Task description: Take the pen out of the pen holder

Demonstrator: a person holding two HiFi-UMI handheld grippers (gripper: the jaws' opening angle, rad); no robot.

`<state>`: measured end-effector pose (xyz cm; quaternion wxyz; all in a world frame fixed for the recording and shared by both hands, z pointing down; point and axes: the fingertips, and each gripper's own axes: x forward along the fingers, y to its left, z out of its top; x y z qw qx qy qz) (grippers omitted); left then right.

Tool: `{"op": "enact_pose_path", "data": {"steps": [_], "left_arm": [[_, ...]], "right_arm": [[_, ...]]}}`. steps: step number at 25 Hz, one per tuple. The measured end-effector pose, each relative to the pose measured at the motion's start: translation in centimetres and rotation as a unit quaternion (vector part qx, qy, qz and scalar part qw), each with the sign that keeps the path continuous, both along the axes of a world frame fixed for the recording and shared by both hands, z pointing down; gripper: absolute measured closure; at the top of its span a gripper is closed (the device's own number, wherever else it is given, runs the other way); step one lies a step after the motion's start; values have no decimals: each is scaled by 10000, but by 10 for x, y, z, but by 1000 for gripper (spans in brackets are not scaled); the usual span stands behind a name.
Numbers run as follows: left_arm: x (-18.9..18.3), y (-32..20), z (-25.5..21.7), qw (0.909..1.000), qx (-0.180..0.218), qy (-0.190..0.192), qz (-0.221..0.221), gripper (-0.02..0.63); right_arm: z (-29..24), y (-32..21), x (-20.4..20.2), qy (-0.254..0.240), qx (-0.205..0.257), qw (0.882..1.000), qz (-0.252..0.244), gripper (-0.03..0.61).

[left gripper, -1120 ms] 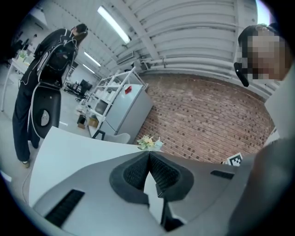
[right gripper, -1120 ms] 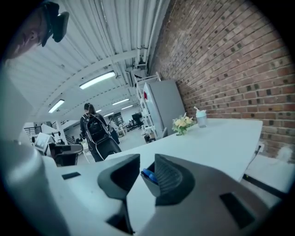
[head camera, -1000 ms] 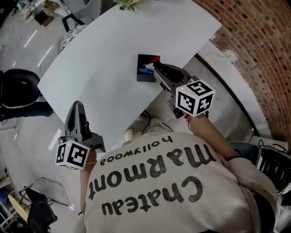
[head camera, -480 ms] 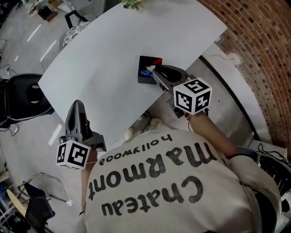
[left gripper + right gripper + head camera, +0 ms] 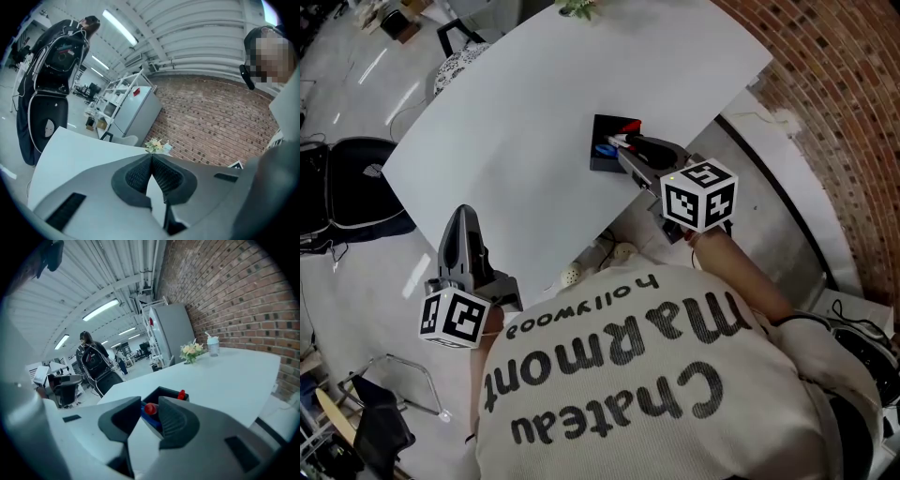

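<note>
The right gripper (image 5: 626, 150) has dropped closer to the pen holder (image 5: 602, 164), and its fingers have just been spreading. They stand apart with a red-capped pen (image 5: 150, 408) showing between them, not pinched (so the grab looks near). That pen is not out of the holder yet. Counted: one holder, two red caps (image 5: 181, 394), and one blue piece (image 5: 152, 422), possibly a third pen. The left gripper (image 5: 462, 217), well left of the holder, has its fingers pressed together, empty.
</note>
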<state>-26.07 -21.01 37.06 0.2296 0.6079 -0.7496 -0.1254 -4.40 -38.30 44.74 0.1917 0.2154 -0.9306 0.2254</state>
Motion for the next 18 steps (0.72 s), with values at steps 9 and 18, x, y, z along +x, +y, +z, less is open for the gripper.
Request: {"op": "enact_pose_path", "data": {"steps": [9, 18], "left_arm": [[-2, 2, 4, 10000, -15, 44, 27, 614], [-5, 3, 4, 9999, -13, 62, 83, 614]], "right_arm": [[1, -2, 0, -191, -71, 9996, 178, 471], [0, -2, -1, -191, -48, 9992, 351, 486]]}}
